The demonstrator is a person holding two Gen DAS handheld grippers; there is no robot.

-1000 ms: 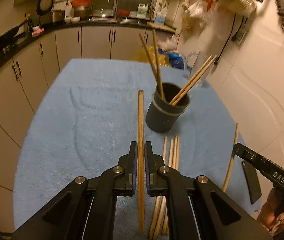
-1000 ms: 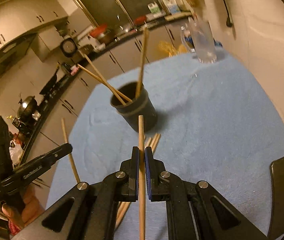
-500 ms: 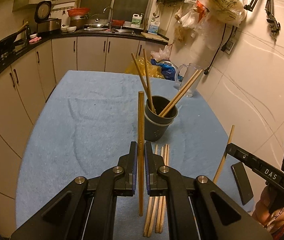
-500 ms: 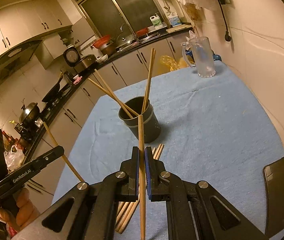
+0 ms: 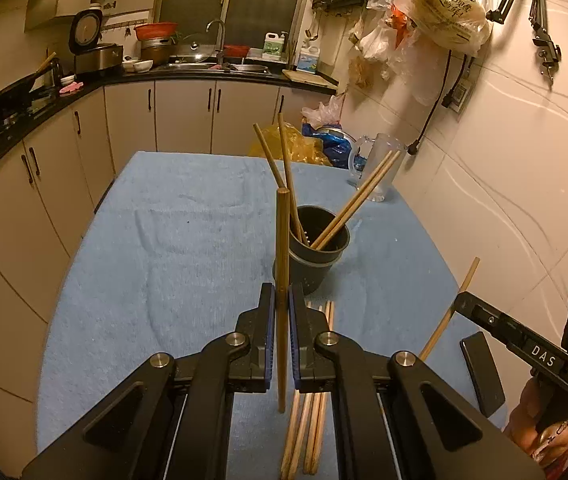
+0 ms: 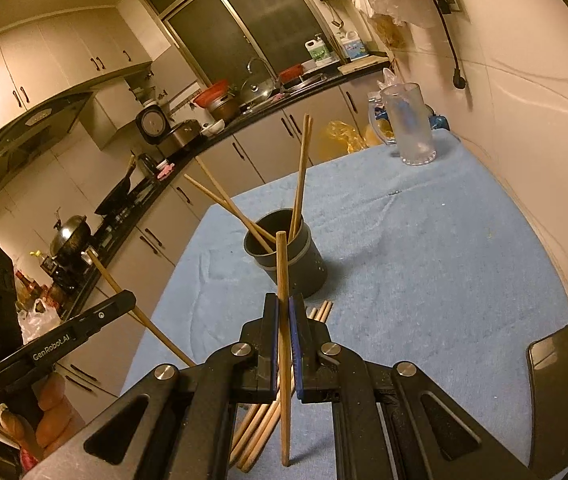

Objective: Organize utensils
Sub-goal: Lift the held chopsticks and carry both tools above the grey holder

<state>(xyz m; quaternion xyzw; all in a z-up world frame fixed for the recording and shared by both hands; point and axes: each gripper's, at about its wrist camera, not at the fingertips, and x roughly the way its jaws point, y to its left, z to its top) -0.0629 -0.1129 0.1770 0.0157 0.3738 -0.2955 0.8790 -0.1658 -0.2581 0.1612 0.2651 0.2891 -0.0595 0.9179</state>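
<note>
Four chopsticks (image 5: 348, 208) in dark cup (image 5: 316, 264)

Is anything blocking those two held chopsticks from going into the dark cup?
No solid barrier. Four chopsticks already lean out of the cup, crossing above its mouth, so each held chopstick must thread between them.

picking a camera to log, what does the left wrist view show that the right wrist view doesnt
Only the left wrist view: the left gripper from behind, shut on a chopstick, and a bulging plastic bag hung on the wall.

Only the right wrist view: the right gripper from behind, shut on its own chopstick, and a range hood.

Both: the dark cup holding four chopsticks, loose chopsticks on the blue cloth, the clear jug, a dark phone, the sink counter.
</note>
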